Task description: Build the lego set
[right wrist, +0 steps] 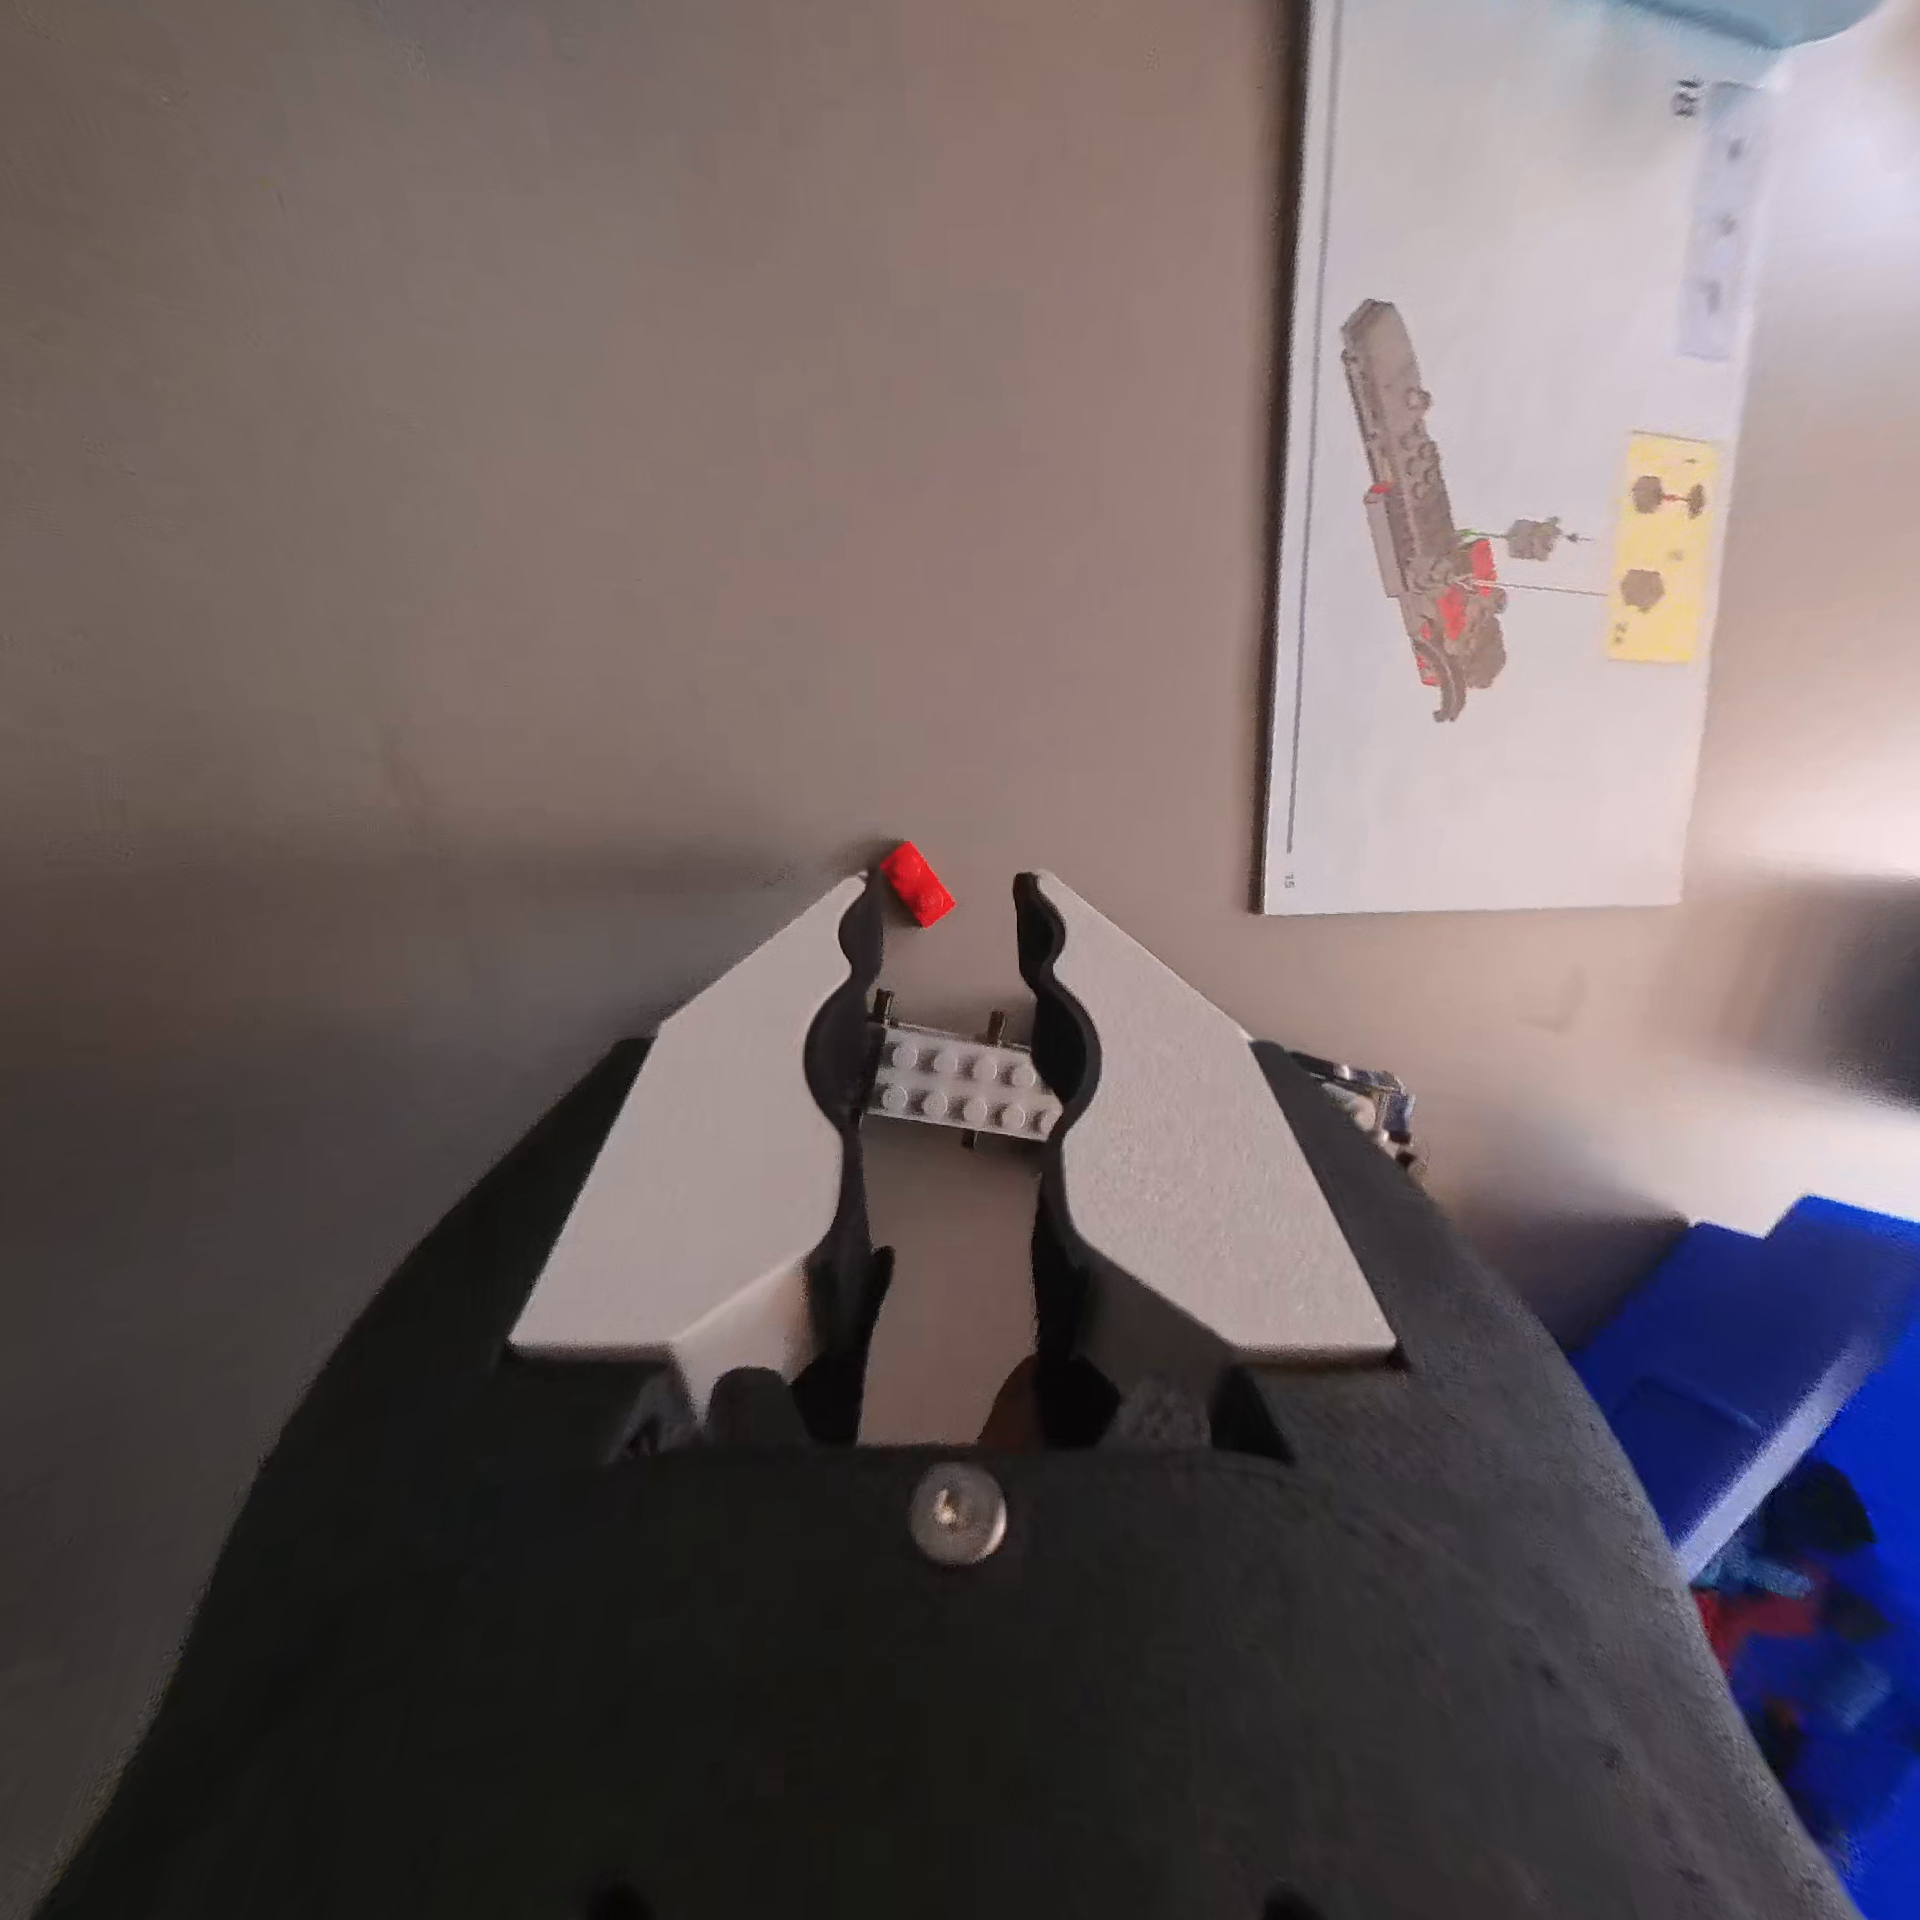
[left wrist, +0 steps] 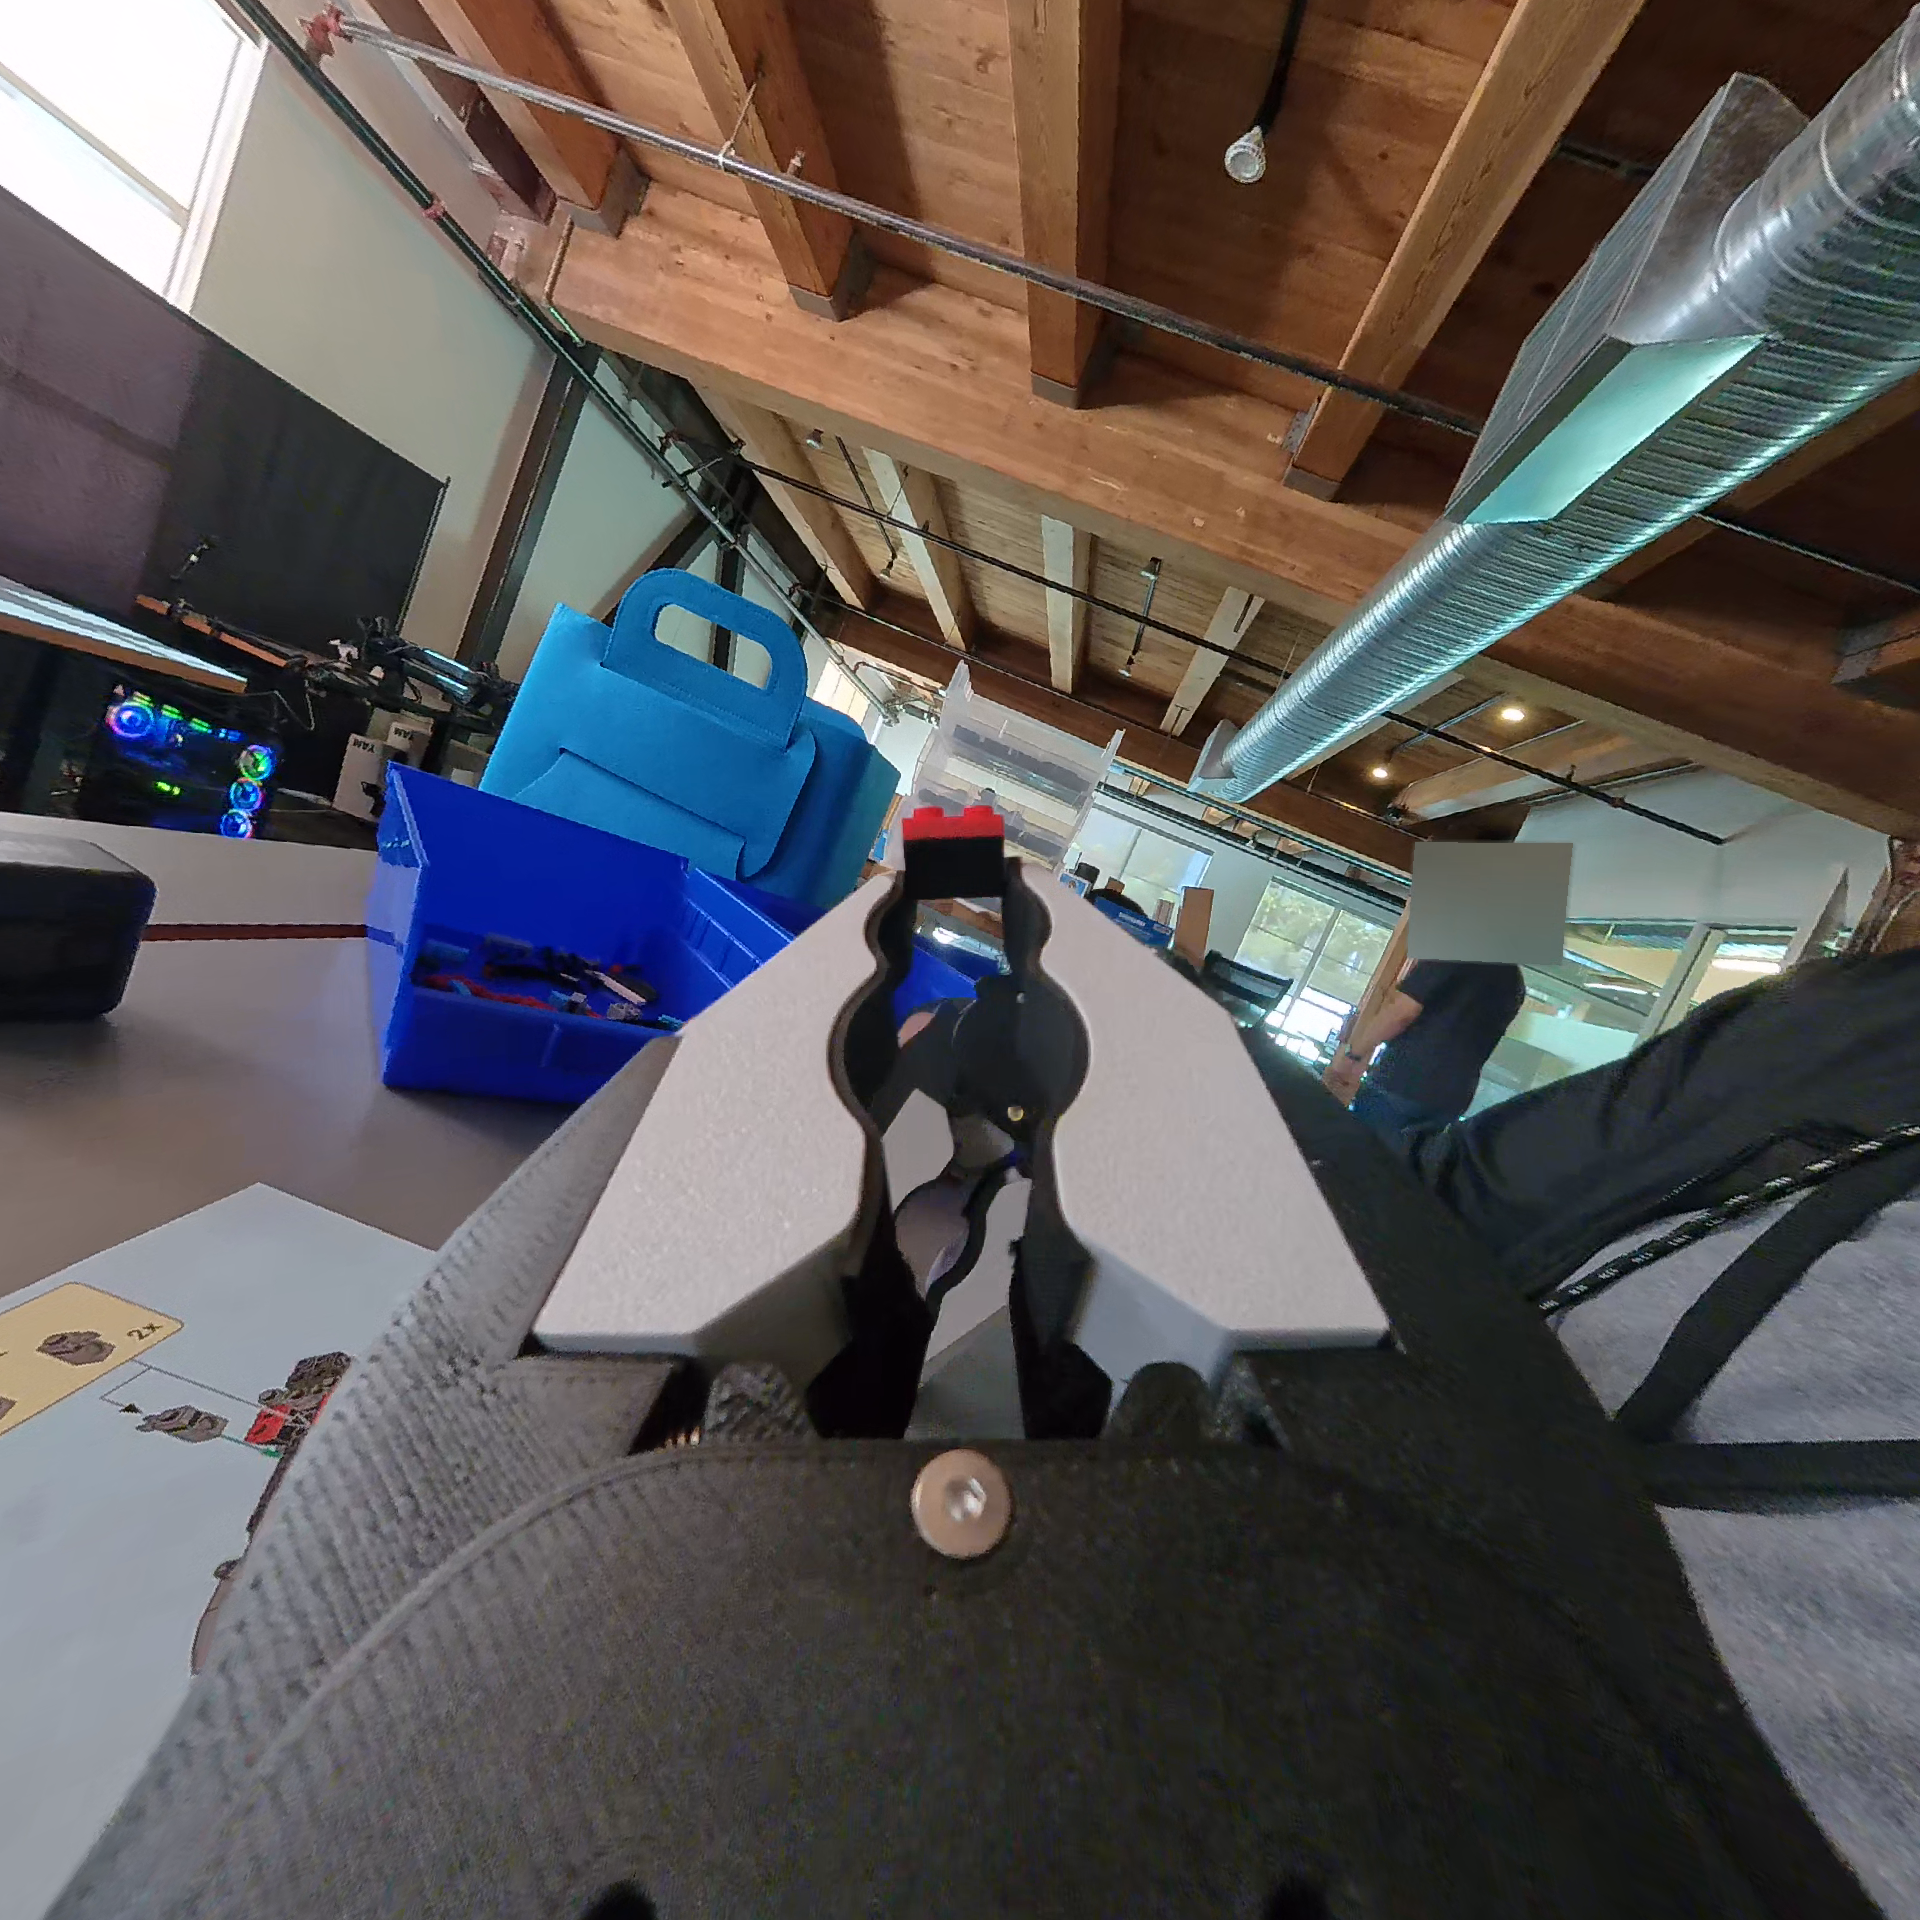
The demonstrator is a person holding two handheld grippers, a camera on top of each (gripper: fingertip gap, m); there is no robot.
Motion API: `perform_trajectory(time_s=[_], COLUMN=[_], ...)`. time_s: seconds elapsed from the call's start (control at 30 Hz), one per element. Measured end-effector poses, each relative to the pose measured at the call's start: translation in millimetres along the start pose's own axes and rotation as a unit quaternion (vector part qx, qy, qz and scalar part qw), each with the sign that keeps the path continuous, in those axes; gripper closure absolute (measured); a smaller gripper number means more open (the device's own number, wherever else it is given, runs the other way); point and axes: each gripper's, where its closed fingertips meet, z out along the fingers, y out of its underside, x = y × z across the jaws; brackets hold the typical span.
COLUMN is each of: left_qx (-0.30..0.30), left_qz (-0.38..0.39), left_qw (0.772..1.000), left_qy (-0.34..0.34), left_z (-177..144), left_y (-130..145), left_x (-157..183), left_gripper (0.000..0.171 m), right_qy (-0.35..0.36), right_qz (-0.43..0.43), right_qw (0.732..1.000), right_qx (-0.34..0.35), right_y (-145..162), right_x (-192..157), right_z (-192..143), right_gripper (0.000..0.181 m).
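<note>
My left gripper is raised off the table and shut on a small black brick topped by a red plate, pinched at the fingertips. My right gripper points down at the grey table. A white studded plate with dark side pins is held across the hollows of its fingers, while the fingertips stay apart. A small red plate lies on the table just beyond the left fingertip.
A blue parts bin with loose pieces sits on the table and also shows in the right wrist view. A light blue felt bag stands behind it. The instruction booklet lies open. A black box is at left; a dark sleeve at right. One gripper's finger ends stand about 20 cm off the other's.
</note>
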Motion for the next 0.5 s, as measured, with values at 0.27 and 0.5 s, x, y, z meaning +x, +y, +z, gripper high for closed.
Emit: perform_trajectory(time_s=[0.27,0.5], left_qx=[0.004,0.006], left_qz=[0.006,0.012], left_qw=[1.0,0.999], left_qy=[0.026,0.035], left_z=[0,0], left_y=[-2,-2], left_x=[10,14], left_gripper=[0.155,0.155], right_qy=[-0.044,-0.02], right_qz=[0.011,0.028], right_qw=[0.999,0.999], right_qx=[-0.011,0.037], right_y=[3,-14], right_x=[-4,5], right_z=[6,-10], right_gripper=[0.17,0.173])
